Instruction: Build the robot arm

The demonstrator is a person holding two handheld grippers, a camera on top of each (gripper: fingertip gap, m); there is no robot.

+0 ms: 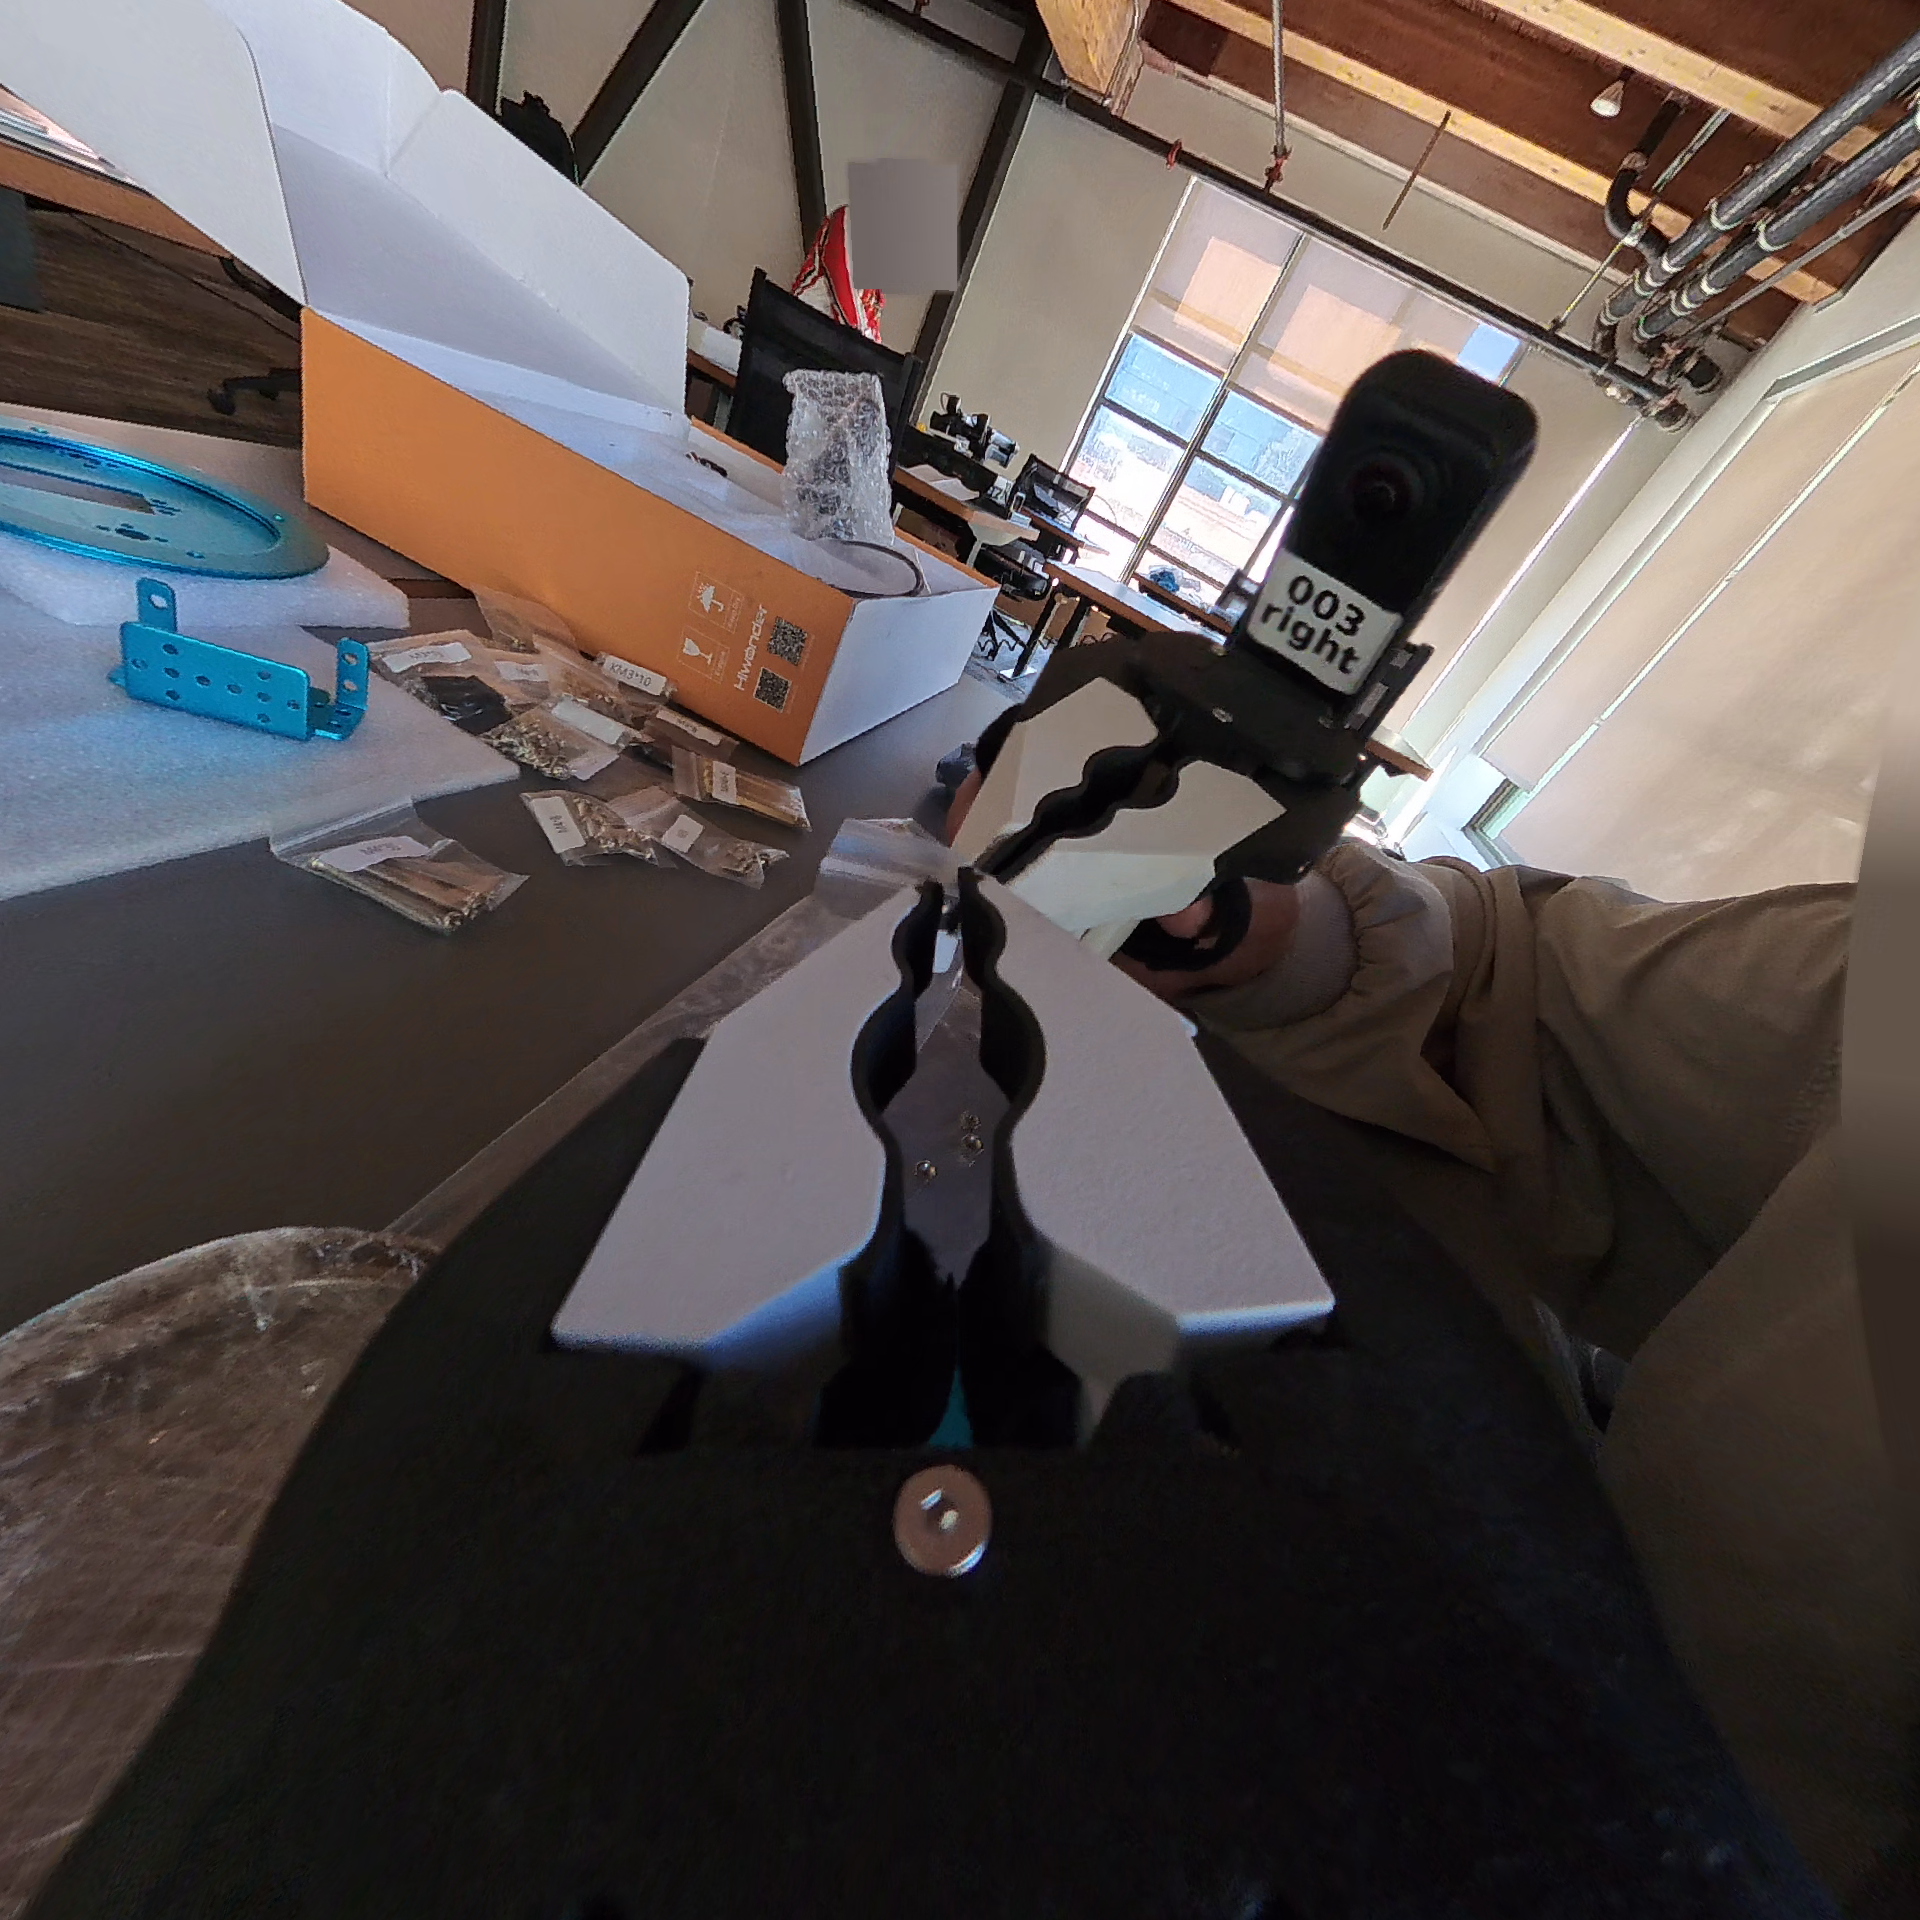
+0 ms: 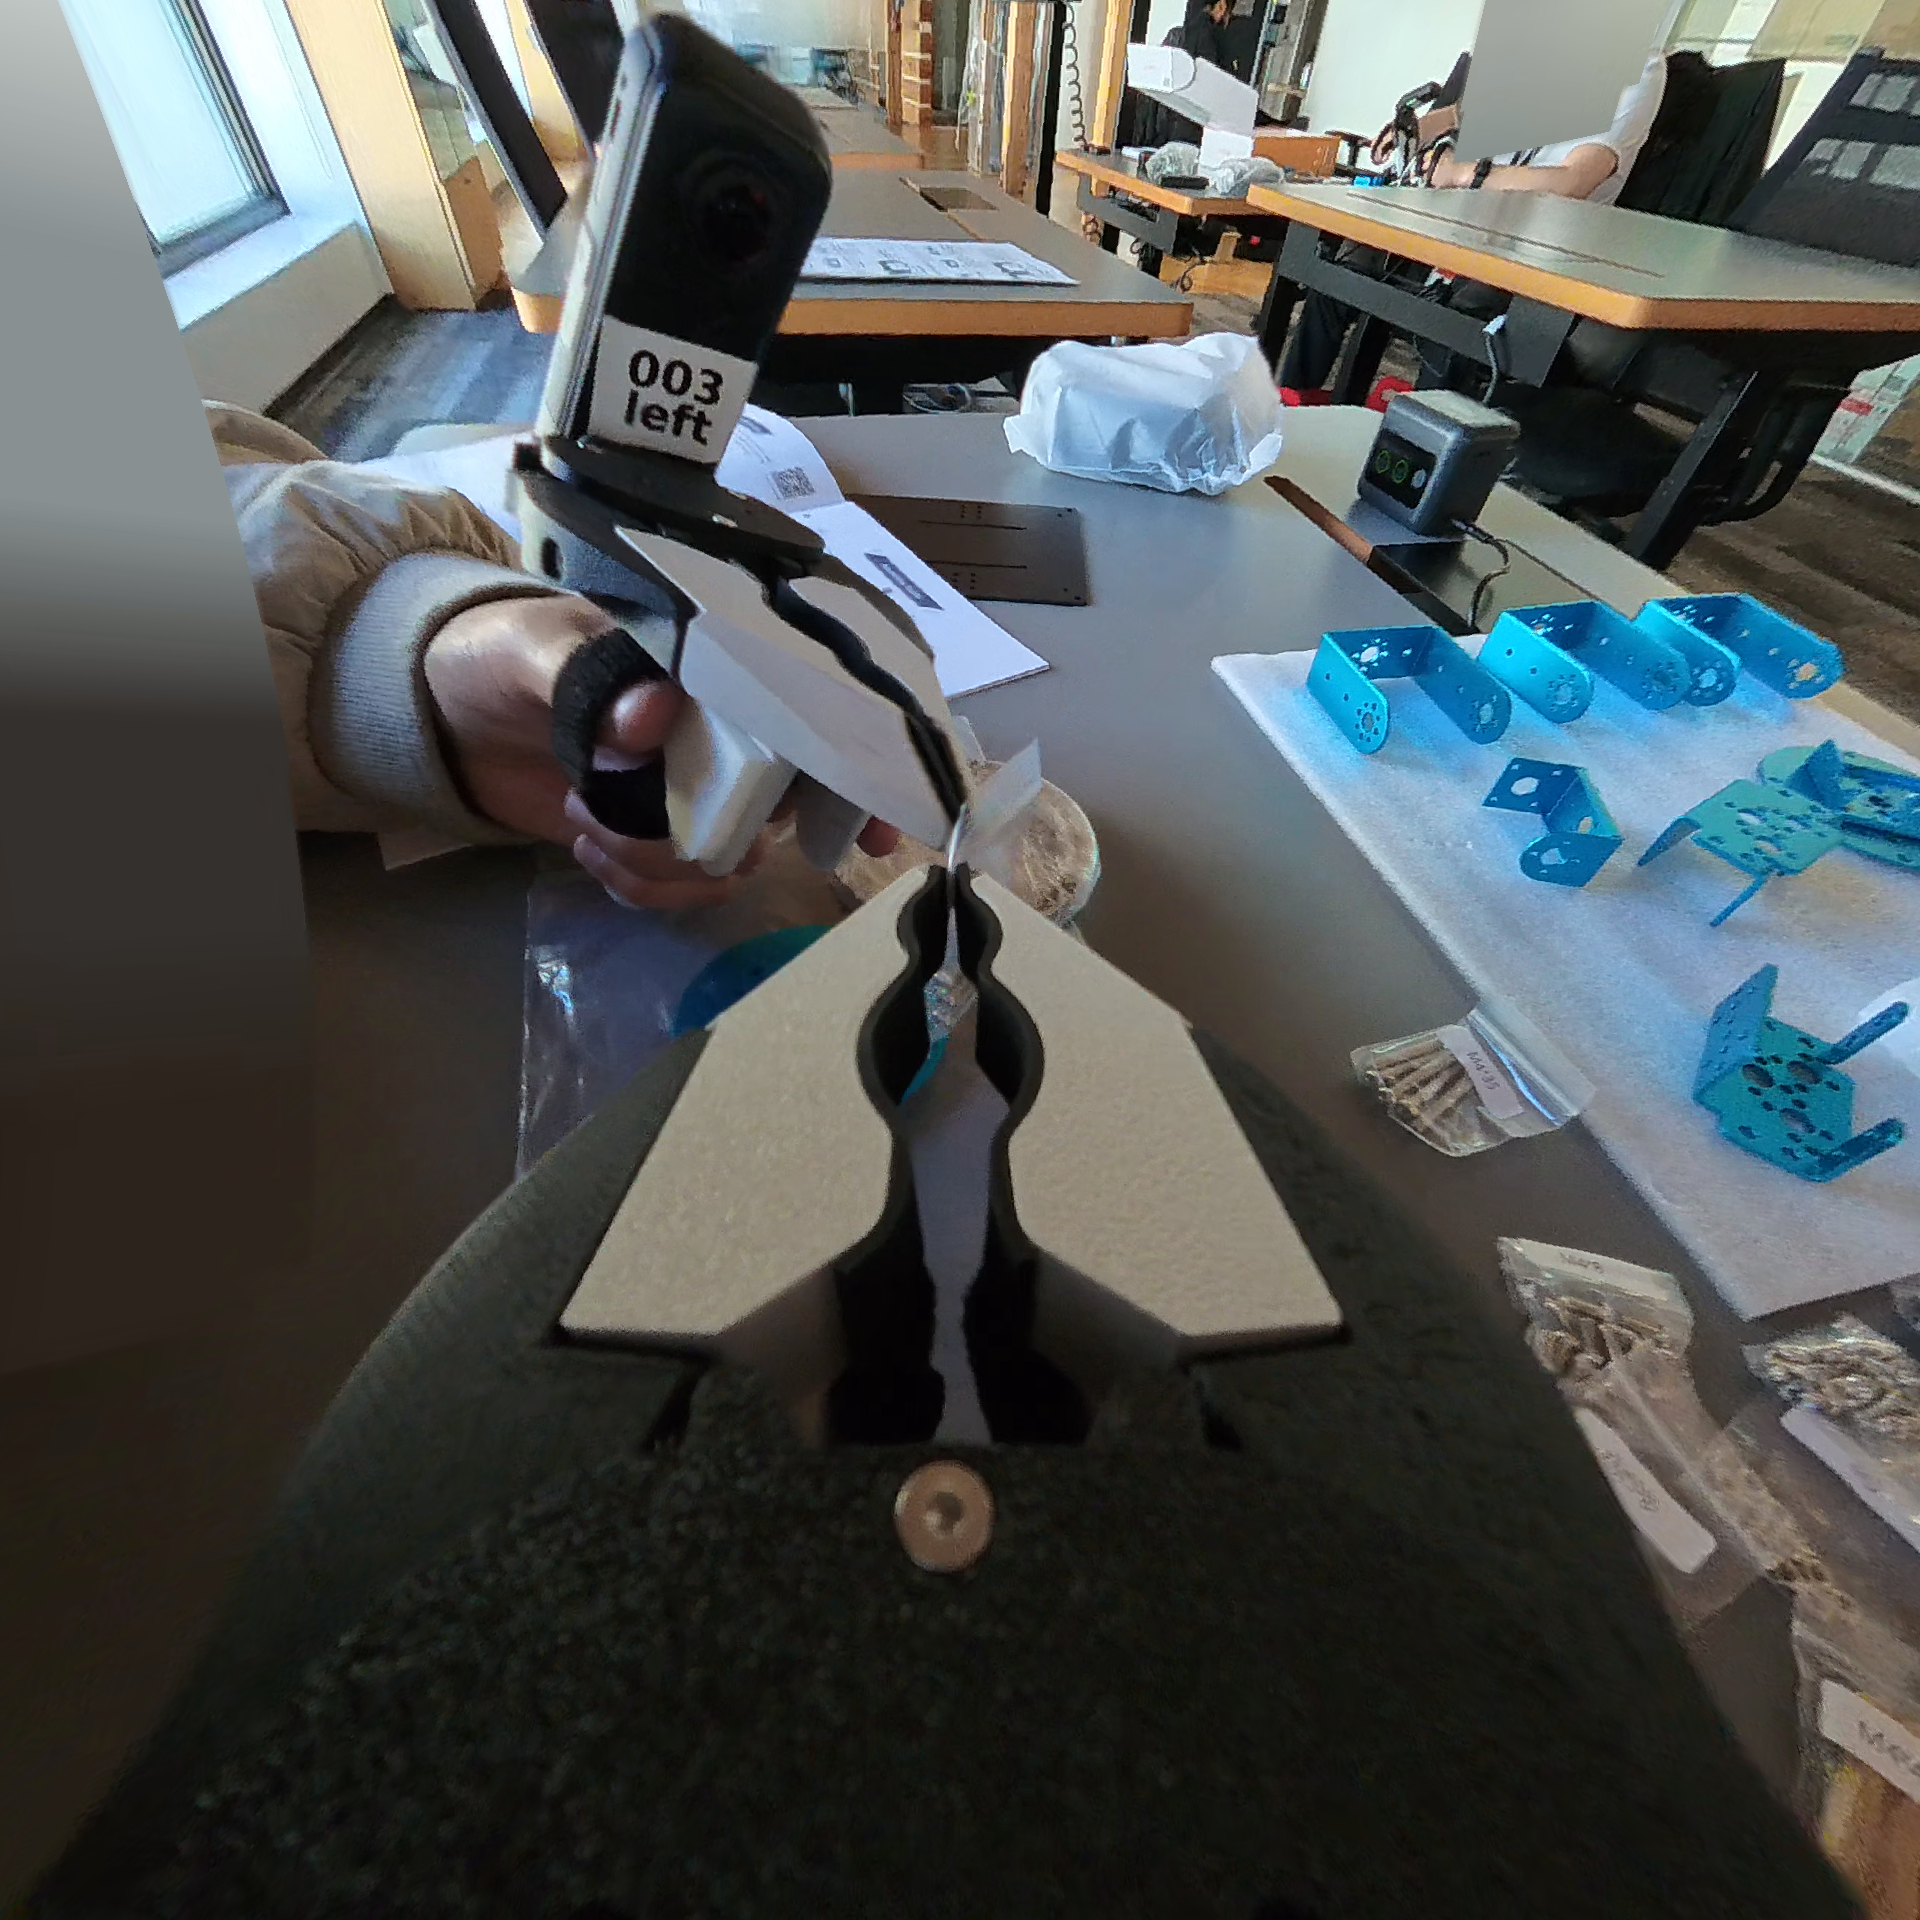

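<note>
My left gripper point(image 1: 943, 885) and my right gripper point(image 2: 948, 883) meet tip to tip above a dark grey table point(image 1: 312, 1039). Both are shut on the same small clear plastic bag point(image 1: 868, 844), each pinching an edge. A few small screws point(image 1: 968, 1135) show through the bag between my left fingers. In the right wrist view the bag point(image 2: 1003, 792) with its white label hangs at the tip of the left gripper point(image 2: 961, 823). In the left wrist view the right gripper point(image 1: 971, 860) comes in from the upper right, held by a hand in a beige sleeve.
An open orange and white box point(image 1: 582, 540) stands at the back left, with screw bags point(image 1: 582, 727) and a blue bracket point(image 1: 229, 675) on white foam before it. To the right lie blue brackets point(image 2: 1558, 665) on foam point(image 2: 1403, 831), a black plate point(image 2: 997, 551) and more screw bags point(image 2: 1455, 1081). The tips of both grippers are at nearly the same place.
</note>
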